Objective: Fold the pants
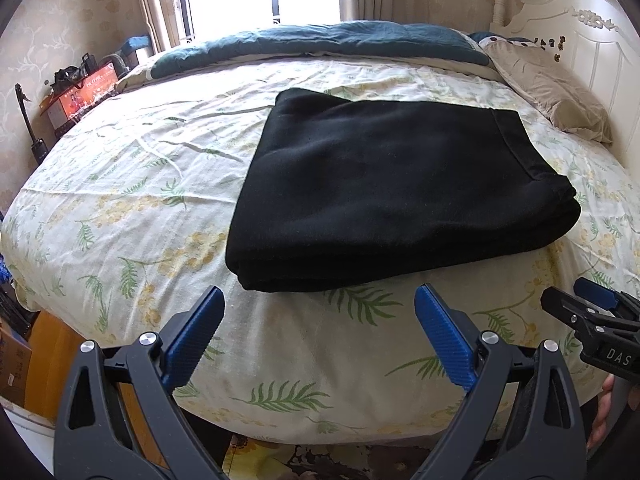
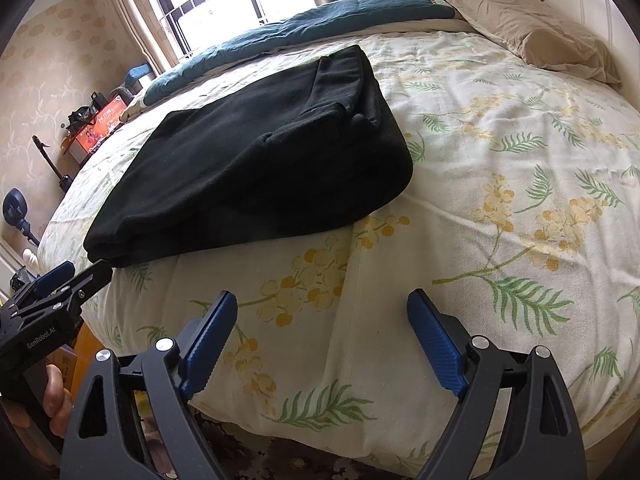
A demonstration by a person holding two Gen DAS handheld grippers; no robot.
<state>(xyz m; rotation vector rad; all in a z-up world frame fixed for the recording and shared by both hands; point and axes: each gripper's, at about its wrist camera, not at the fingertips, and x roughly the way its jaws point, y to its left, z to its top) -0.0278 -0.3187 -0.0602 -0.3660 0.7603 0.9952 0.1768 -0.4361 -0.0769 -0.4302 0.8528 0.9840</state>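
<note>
Pants folded, jaws apart.

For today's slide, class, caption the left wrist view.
Open left gripper faces folded black pants lying on the floral bedspread.

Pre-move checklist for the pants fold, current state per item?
1. Left tongs open and empty: ok, blue pads apart, nothing between them.
2. Right tongs open and empty: ok.
3. Both tongs clear of the cloth: ok, each sits near the bed's front edge, short of the black pants.
4. Pants folded into a compact stack: ok, layered edges show at the near side and the right end.
5. Stack squared up: not ok, in the right wrist view loose ends bunch unevenly on top.
6. Stack fully on the floral sheet, off the pillow: ok.
</note>
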